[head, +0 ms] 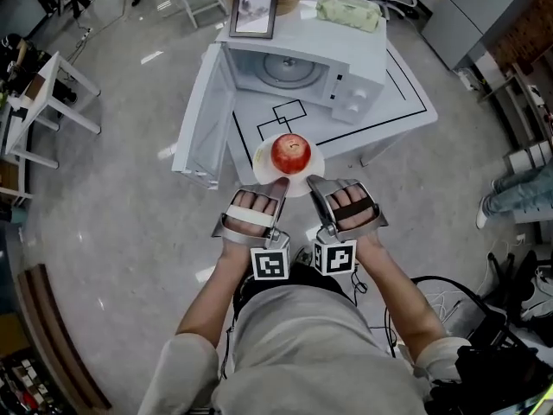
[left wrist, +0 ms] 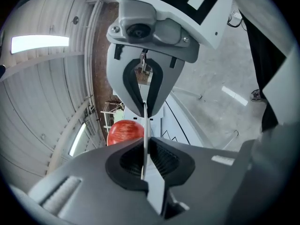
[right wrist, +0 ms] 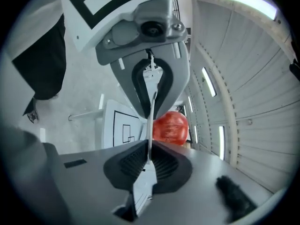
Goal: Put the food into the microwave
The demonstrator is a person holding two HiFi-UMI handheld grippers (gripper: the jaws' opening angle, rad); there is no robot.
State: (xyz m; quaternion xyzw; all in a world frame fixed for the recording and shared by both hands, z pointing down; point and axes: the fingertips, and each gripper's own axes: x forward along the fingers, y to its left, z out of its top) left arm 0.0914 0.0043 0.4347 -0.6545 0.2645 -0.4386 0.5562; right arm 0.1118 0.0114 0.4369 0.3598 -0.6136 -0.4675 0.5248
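A red apple (head: 291, 153) sits on a small white plate (head: 263, 167), held in the air just before the white table's (head: 389, 111) near edge. My left gripper (head: 276, 185) is shut on the plate's near left rim, and my right gripper (head: 313, 183) is shut on its near right rim. In the left gripper view the plate's edge (left wrist: 154, 191) runs thin between the jaws of the left gripper (left wrist: 145, 135), with the apple (left wrist: 124, 131) beyond. The right gripper (right wrist: 151, 130) pinches the plate (right wrist: 144, 184) likewise, the apple (right wrist: 171, 128) just past it. The white microwave (head: 346, 76) stands on the table, its door (head: 203, 115) swung open to the left.
A framed picture (head: 254, 11) and a pale green packet (head: 348, 11) lie on top of the microwave. Black lines mark the tabletop. White stands (head: 47, 102) are at the left, a person's legs (head: 518, 193) at the right, cables (head: 458, 305) on the floor at the lower right.
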